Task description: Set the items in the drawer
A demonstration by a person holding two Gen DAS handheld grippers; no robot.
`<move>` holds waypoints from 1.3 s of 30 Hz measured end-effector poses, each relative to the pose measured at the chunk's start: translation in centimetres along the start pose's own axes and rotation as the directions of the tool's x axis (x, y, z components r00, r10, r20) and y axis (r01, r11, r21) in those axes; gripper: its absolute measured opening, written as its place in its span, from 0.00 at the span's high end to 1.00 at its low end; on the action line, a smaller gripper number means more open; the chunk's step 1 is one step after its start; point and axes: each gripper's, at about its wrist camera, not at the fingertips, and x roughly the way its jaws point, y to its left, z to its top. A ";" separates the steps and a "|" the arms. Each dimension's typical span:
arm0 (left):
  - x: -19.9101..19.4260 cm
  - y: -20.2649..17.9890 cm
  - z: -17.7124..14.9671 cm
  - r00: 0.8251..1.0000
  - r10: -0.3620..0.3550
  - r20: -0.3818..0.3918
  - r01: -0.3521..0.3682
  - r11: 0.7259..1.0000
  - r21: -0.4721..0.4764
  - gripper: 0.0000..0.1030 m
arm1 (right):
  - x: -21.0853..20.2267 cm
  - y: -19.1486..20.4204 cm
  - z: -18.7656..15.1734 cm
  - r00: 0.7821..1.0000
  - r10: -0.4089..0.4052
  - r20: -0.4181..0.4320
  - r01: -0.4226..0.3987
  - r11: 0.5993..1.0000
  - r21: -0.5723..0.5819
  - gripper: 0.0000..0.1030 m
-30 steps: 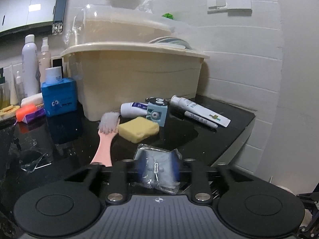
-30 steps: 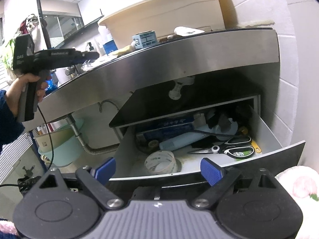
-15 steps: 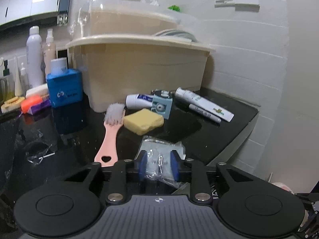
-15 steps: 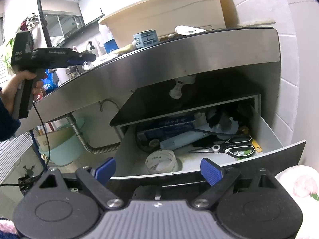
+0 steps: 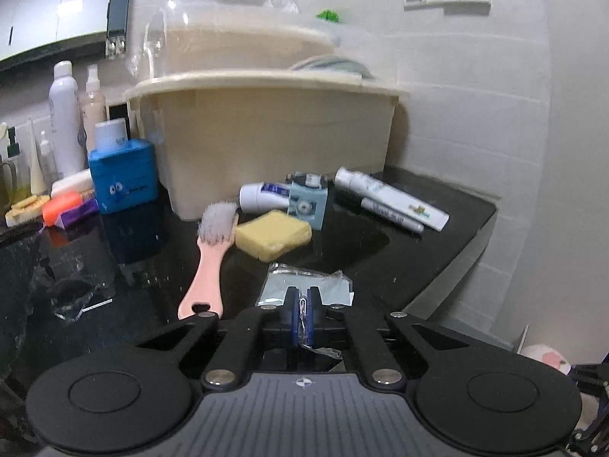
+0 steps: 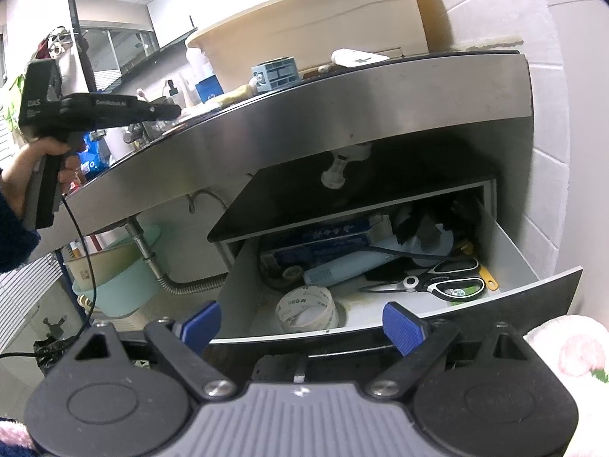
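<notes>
Closing since before, left tongs (image 5: 303, 314) now pinch the clear packet (image 5: 304, 289); right tongs (image 6: 300, 327) gape empty; tape (image 6: 306, 310) perhaps reads "M-G".

Home bathroom, black vanity counter (image 5: 437, 266), toiletry bottles (image 5: 64, 114), toothpaste tube (image 5: 392, 198), exposed drain pipe (image 6: 175, 285)

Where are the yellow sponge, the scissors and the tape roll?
yellow sponge (image 5: 272, 234): left wrist view, on its top face.
scissors (image 6: 453, 285): right wrist view, on the black handles, inside the open drawer.
tape roll (image 6: 306, 309): right wrist view, on its outer band.
</notes>
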 end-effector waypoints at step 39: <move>0.6 -8.4 -4.0 0.942 -0.270 -0.198 0.288 0.955 0.065 0.96 | -0.4 -0.3 0.2 1.000 -0.003 0.017 0.003 1.000 0.020 0.11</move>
